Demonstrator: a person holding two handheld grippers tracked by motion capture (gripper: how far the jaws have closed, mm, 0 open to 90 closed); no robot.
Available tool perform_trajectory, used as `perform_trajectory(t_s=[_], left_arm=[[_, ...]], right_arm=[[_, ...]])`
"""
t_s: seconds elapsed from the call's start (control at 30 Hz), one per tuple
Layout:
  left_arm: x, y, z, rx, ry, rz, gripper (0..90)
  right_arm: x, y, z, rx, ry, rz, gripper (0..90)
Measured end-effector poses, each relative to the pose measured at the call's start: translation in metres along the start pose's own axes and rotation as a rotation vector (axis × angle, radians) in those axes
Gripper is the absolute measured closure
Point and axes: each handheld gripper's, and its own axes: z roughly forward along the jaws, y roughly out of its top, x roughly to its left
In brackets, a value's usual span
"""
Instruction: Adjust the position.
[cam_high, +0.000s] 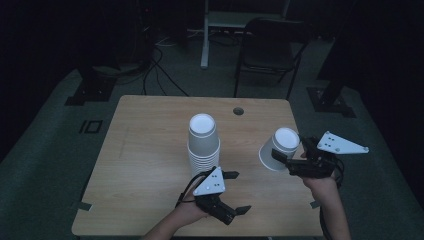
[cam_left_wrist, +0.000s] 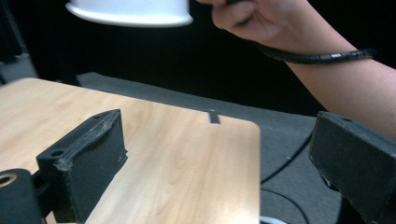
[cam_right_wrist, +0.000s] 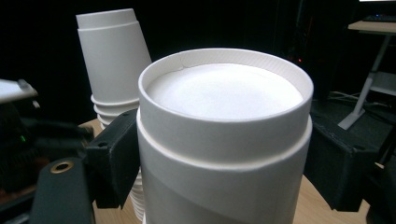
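A tall stack of upturned white paper cups (cam_high: 202, 142) stands at the middle of the wooden table (cam_high: 145, 145). My right gripper (cam_high: 290, 149) is shut on a single white cup (cam_high: 280, 147), held bottom-up and tilted above the table's right side. In the right gripper view that cup (cam_right_wrist: 224, 140) sits between both jaws, with the stack (cam_right_wrist: 114, 60) behind it on the left. My left gripper (cam_high: 239, 192) lies open just in front of the stack's base with nothing between its jaws. In the left gripper view the held cup's rim (cam_left_wrist: 130, 11) hangs overhead beside the person's hand (cam_left_wrist: 261, 21).
A cable hole (cam_high: 238, 111) marks the table's far edge. Beyond it stand a dark chair (cam_high: 270, 45) and a white desk leg (cam_high: 205, 35), with cables on the floor. Tape tabs stick to the table's near corners (cam_high: 81, 205).
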Motion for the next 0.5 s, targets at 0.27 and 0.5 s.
perform_trajectory(t_s=[0.27,0.5], left_arm=[[0.001,0.002,0.028,0.017,-0.077,-0.002,4.2],[0.008,0.014,0.046,-0.030,-0.094,-0.035,4.2]], right_arm=[[0.007,0.008,-0.001,-0.022,0.016,-0.011,19.8],[0.011,0.009,-0.001,-0.028,0.025,-0.016,19.8]])
